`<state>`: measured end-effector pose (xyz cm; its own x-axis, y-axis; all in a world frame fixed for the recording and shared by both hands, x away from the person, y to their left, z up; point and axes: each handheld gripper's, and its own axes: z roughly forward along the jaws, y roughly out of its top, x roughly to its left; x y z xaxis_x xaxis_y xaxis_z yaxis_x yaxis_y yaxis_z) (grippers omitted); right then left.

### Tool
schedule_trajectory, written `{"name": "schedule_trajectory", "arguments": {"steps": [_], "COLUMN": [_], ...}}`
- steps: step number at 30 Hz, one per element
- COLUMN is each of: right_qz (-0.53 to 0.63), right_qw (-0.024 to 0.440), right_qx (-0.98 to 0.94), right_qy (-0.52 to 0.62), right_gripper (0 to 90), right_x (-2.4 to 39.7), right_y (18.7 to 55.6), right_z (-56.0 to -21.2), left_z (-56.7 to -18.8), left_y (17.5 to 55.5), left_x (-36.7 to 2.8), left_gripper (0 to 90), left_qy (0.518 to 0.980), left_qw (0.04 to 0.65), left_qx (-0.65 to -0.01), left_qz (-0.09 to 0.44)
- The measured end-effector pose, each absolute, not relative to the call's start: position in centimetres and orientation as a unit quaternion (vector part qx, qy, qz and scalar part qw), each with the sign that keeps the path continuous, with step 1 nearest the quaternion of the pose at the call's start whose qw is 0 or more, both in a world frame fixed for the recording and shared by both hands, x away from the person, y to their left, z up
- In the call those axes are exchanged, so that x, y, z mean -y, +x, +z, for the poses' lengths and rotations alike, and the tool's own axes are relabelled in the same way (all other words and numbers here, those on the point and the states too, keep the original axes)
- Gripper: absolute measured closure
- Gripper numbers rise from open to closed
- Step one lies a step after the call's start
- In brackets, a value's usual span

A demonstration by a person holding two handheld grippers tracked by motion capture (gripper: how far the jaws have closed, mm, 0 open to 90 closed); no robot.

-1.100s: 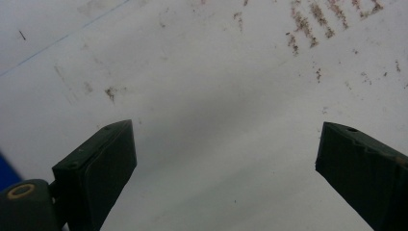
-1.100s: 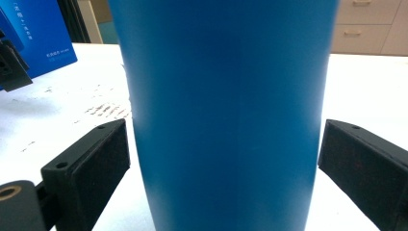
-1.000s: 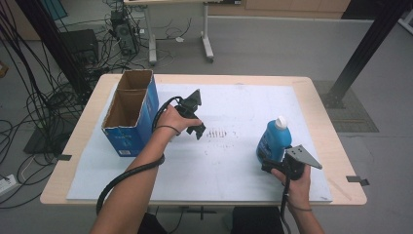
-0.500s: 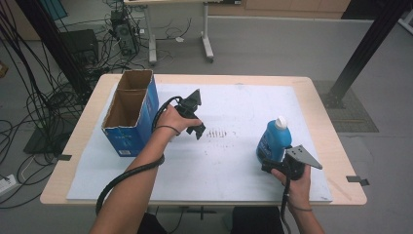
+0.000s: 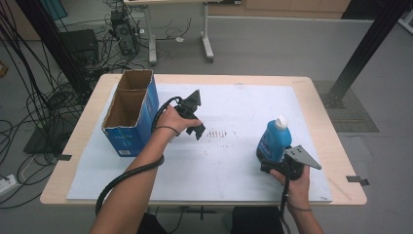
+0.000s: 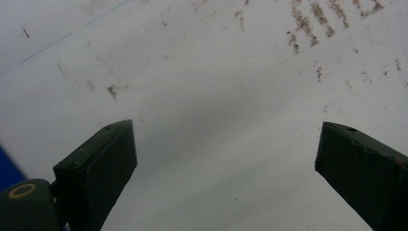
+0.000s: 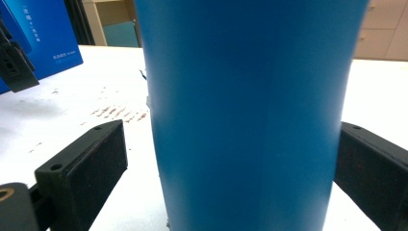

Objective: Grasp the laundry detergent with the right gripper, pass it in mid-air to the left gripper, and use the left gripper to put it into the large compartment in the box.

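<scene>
The blue bottle (image 7: 250,110) is straddled by the right gripper's (image 7: 231,168) spread jaws at 4 o'clock on the white sheet (image 5: 234,161), while the left gripper (image 6: 226,163) is held wide apart, empty.

Bottle (image 5: 273,142) blue, cap white. Box (image 5: 130,113) blue outside, brown inside. Sheet (image 5: 243,161) white, reddish-brown specks in rows at middle. Jaws black.

Both the left gripper (image 6: 223,163) and right gripper (image 7: 226,168) gape wide.
</scene>
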<state>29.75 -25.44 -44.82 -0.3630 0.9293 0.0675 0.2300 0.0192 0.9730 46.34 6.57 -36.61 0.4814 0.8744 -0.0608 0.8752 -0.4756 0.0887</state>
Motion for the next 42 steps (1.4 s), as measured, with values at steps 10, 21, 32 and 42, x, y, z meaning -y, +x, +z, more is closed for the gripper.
{"name": "schedule_trajectory", "arguments": {"steps": [10, 21, 32, 42], "right_qz": [0.532, 0.539, 0.532, 0.530], "right_qw": [0.330, 0.326, 0.329, 0.336], "right_qx": [-0.631, -0.627, -0.627, -0.620], "right_qy": [0.458, 0.459, 0.465, 0.471], "right_gripper": [3.0, 5.8, 12.4, 19.1], "right_x": [25.42, 25.07, 25.07, 25.12], "right_y": [29.75, 29.81, 29.95, 30.17], "right_z": [-44.77, -44.71, -44.96, -44.87], "left_z": [-36.64, -36.47, -36.72, -36.61], "left_y": [46.31, 46.30, 46.25, 46.27], "left_x": [-6.56, -6.92, -7.00, -6.93], "left_gripper": [7.7, 7.7, 7.9, 8.2], "left_qy": [0.859, 0.857, 0.856, 0.856], "left_qw": [0.052, 0.055, 0.057, 0.059], "left_qx": [-0.509, -0.512, -0.514, -0.514], "left_qz": [-0.002, -0.002, -0.007, -0.008]}}
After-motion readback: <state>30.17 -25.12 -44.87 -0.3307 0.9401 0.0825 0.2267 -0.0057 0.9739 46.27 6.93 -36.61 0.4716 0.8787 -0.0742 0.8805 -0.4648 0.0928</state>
